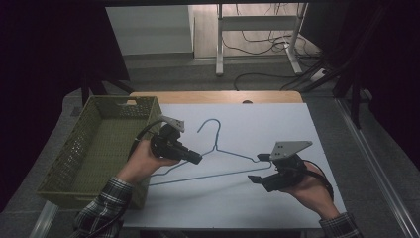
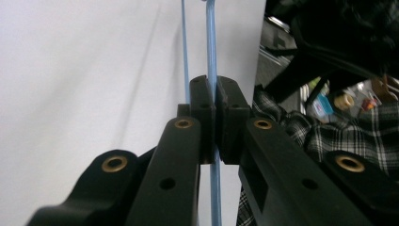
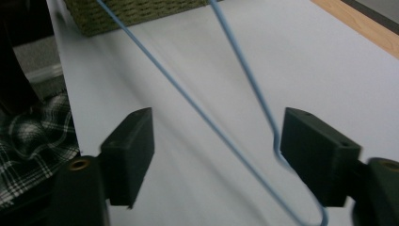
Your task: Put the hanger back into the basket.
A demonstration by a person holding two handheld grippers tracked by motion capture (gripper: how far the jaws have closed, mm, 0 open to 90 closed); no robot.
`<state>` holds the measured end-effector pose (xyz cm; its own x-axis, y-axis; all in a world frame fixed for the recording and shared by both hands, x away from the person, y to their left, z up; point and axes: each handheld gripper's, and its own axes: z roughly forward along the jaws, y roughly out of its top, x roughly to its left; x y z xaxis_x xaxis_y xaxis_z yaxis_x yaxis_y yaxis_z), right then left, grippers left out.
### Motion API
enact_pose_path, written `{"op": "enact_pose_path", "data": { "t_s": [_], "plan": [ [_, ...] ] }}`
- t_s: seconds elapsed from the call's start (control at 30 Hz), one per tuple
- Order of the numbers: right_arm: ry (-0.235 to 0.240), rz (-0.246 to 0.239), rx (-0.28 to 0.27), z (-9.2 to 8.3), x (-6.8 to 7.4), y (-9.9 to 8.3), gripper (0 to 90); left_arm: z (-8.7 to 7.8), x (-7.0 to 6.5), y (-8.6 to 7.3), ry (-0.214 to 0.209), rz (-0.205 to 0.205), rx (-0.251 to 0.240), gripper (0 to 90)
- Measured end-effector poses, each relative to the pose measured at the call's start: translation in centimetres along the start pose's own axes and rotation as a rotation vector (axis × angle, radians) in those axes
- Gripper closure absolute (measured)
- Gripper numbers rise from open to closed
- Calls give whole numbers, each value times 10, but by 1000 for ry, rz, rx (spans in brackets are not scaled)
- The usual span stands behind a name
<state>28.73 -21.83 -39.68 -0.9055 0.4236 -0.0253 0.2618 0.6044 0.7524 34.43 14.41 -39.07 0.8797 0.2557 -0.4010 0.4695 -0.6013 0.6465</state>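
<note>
High view showing a blue wire hanger [image 1: 218,156] that is lying across the middle of a white table sheet [image 1: 277,124], its hook pointing toward the far edge and its long bottom wire running from lower left to the right corner. The left gripper [image 1: 197,158] is clamping the hanger's left shoulder wire; in the left gripper view the two black jaws are pressing together with the blue wire [image 2: 212,70] passing straight between their pads, a second strand running just beside it. The right gripper [image 1: 261,168] is sitting at the hanger's right corner with its jaws standing apart; in the right gripper view the pads are released, the two converging wires [image 3: 244,80] are passing through the gap, and the bend of the corner is lying just beside the right-hand pad, though whether it is touching cannot be told. Each gripper is being held in a hand emerging from a plaid sleeve [image 1: 101,208] at the near edge. A green woven basket [image 1: 74,153] is standing at the left side of the sheet, just beside the left hand [image 1: 143,161]. A strip of wooden tabletop [image 1: 218,96] is showing beyond the sheet's far edge, and farther off cables [image 1: 262,39] are trailing over the floor around a white desk frame [image 1: 257,22].
</note>
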Motion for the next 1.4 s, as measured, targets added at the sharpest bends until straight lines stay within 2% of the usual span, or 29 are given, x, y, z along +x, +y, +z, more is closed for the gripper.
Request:
{"op": "enact_pose_path", "data": {
  "t_s": [0.17,0.4,0.5,0.7,0.8,0.97,1.0,1.03,1.07,1.37,1.4],
  "plan": [
    [21,68,-39,-5,4,-8,147,-29,-1,-4,51,-10,-60,874],
    [10,160,-74,-9,11,-18,76,-67,-1,-17,115,-22,-122,874],
    [7,171,-81,-10,14,-22,68,-86,1,-27,153,-47,-139,874],
    [22,224,-91,-12,18,-32,37,-123,5,-53,238,-89,-189,874],
    [24,237,-90,-13,20,-37,37,-142,6,-68,282,-115,-231,875],
    [19,255,-75,-13,21,-46,37,-168,7,-91,360,-144,-265,875],
    [19,262,-75,-13,20,-47,37,-173,7,-95,361,-150,-274,875],
    [18,264,-74,-13,20,-48,36,-179,7,-101,390,-156,-283,875],
    [18,269,-73,-13,19,-49,36,-183,8,-105,388,-163,-292,875],
    [19,276,-65,-12,17,-52,37,-215,13,-142,497,-210,-362,875],
    [21,277,-64,-12,17,-52,38,-217,15,-145,492,-215,-368,875]
  ]
}}
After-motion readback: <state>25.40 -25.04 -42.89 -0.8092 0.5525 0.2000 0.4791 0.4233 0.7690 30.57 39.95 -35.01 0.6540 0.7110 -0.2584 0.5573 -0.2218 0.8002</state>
